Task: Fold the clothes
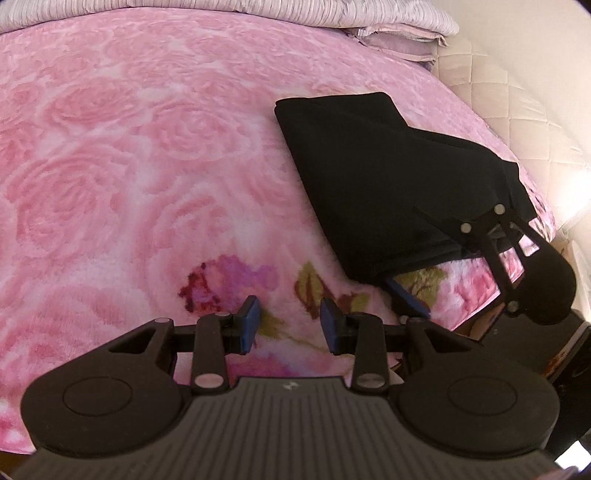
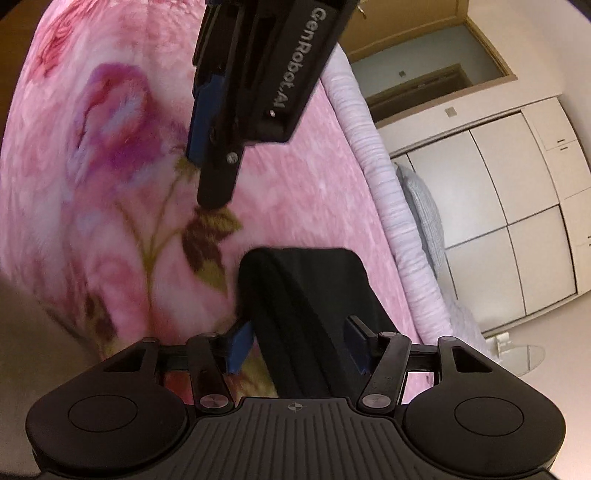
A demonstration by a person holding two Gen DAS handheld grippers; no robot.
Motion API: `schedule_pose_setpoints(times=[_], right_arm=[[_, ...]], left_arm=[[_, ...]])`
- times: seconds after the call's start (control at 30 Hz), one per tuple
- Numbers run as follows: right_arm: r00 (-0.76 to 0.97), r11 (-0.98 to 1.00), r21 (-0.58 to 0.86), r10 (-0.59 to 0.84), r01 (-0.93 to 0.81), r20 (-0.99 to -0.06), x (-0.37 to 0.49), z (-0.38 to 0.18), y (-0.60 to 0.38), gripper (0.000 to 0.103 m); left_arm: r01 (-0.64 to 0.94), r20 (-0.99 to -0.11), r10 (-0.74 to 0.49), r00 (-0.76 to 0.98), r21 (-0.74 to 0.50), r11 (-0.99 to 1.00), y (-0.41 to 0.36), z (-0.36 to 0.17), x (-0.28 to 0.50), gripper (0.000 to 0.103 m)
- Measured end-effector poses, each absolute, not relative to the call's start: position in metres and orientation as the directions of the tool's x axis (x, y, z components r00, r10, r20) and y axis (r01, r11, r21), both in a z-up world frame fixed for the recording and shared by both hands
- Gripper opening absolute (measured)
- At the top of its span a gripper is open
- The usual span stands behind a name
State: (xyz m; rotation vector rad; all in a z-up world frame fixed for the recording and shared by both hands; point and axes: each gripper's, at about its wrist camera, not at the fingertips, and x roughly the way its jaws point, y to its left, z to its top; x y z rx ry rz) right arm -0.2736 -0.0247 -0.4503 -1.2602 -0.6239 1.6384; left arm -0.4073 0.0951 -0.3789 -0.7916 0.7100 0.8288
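A folded black cloth [image 1: 365, 177] lies on a soft pink blanket with big rose shapes [image 1: 129, 147] that covers a bed. In the left wrist view the cloth sits on the right part of the blanket, close to the bed's right edge. It is folded into a thick, flat shape with neat straight sides. Its near corner lifts off the blanket a little.

The left gripper [image 1: 290, 325] is over the blanket, to the left of the cloth and nearer than it. Its two blue pads are spread apart. Nothing is between them, only a flower with green leaves on the blanket below. It does not touch the cloth.

The right gripper [image 2: 297, 345] is at the near end of the black cloth [image 2: 314, 302]. Its blue pads are spread wide, one on each side of the cloth. The cloth runs between them, but the pads do not press on it. There is a gap on both sides. In the left wrist view this gripper shows at the right, at the cloth's near corner.

At the far end of the bed is a rolled pale purple striped quilt [image 1: 258, 9]. In the right wrist view there are cream cupboard doors [image 2: 517, 203] past the bed.
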Motion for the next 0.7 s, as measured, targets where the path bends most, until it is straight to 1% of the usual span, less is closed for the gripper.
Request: schedule_pose_setpoints(times=[0.07, 0.17, 0.2, 0.23, 0.27, 0.3, 0.33, 0.37, 0.43, 0.47, 0.5, 0.53, 0.57, 0.63, 0.7], right_arm=[[-0.032, -0.42, -0.815, 0.895, -0.4, -0.445, -0.272, -0.449, -0.02, 0.058], [-0.038, -0.425, -0.805, 0.892, -0.415, -0.451, -0.272, -0.451, -0.015, 0.051], [-0.041, -0.435, -0.795, 0.886, -0.423, -0.462, -0.273, -0.451, -0.012, 0.043], [-0.045, -0.444, -0.786, 0.88, -0.431, -0.473, -0.274, -0.452, -0.009, 0.03], [-0.044, -0.447, -0.773, 0.876, -0.451, -0.48, -0.274, -0.451, -0.007, 0.024], [-0.045, -0.449, -0.758, 0.872, -0.474, -0.488, -0.273, -0.45, -0.005, 0.016], [-0.055, -0.443, -0.723, 0.869, -0.531, -0.492, -0.269, -0.444, -0.003, 0.012], [-0.067, -0.436, -0.679, 0.865, -0.59, -0.497, -0.263, -0.438, 0.0, 0.01], [-0.143, -0.392, -0.402, 0.84, -0.827, -0.524, -0.233, -0.407, 0.013, 0.009], [-0.184, -0.352, -0.239, 0.83, -0.905, -0.526, -0.217, -0.392, 0.019, 0.008], [-0.226, -0.29, -0.052, 0.833, -0.955, -0.504, -0.194, -0.378, 0.023, 0.008], [-0.249, -0.218, 0.121, 0.851, -0.968, -0.463, -0.167, -0.369, 0.023, 0.008], [-0.263, -0.145, 0.292, 0.87, -0.945, -0.418, -0.14, -0.36, 0.023, 0.008], [-0.235, -0.011, 0.556, 0.913, -0.831, -0.333, -0.087, -0.354, 0.014, 0.008], [-0.17, 0.072, 0.679, 0.944, -0.73, -0.283, -0.045, -0.353, -0.002, 0.008]], left_arm=[[-0.84, -0.792, 0.356, 0.496, -0.333, 0.428, 0.097, -0.38, -0.409, 0.031], [-0.841, -0.79, 0.356, 0.499, -0.343, 0.418, 0.098, -0.38, -0.41, 0.031], [-0.842, -0.791, 0.356, 0.498, -0.343, 0.415, 0.098, -0.38, -0.41, 0.031], [-0.844, -0.791, 0.357, 0.496, -0.343, 0.413, 0.098, -0.38, -0.41, 0.031], [-0.846, -0.792, 0.36, 0.493, -0.34, 0.41, 0.099, -0.379, -0.409, 0.031], [-0.848, -0.794, 0.362, 0.489, -0.337, 0.408, 0.099, -0.379, -0.408, 0.031], [-0.851, -0.796, 0.364, 0.484, -0.331, 0.408, 0.099, -0.378, -0.406, 0.031], [-0.853, -0.798, 0.366, 0.479, -0.325, 0.408, 0.1, -0.377, -0.405, 0.031], [-0.852, -0.798, 0.372, 0.474, -0.308, 0.424, 0.101, -0.374, -0.398, 0.031], [-0.848, -0.797, 0.375, 0.474, -0.298, 0.44, 0.101, -0.371, -0.394, 0.031], [-0.839, -0.791, 0.378, 0.481, -0.289, 0.461, 0.102, -0.368, -0.387, 0.031], [-0.829, -0.786, 0.38, 0.488, -0.282, 0.483, 0.103, -0.365, -0.379, 0.031], [-0.818, -0.779, 0.377, 0.502, -0.286, 0.499, 0.105, -0.362, -0.371, 0.031], [-0.794, -0.762, 0.372, 0.53, -0.293, 0.532, 0.11, -0.356, -0.35, 0.031], [-0.768, -0.743, 0.368, 0.559, -0.297, 0.567, 0.115, -0.351, -0.327, 0.031]])
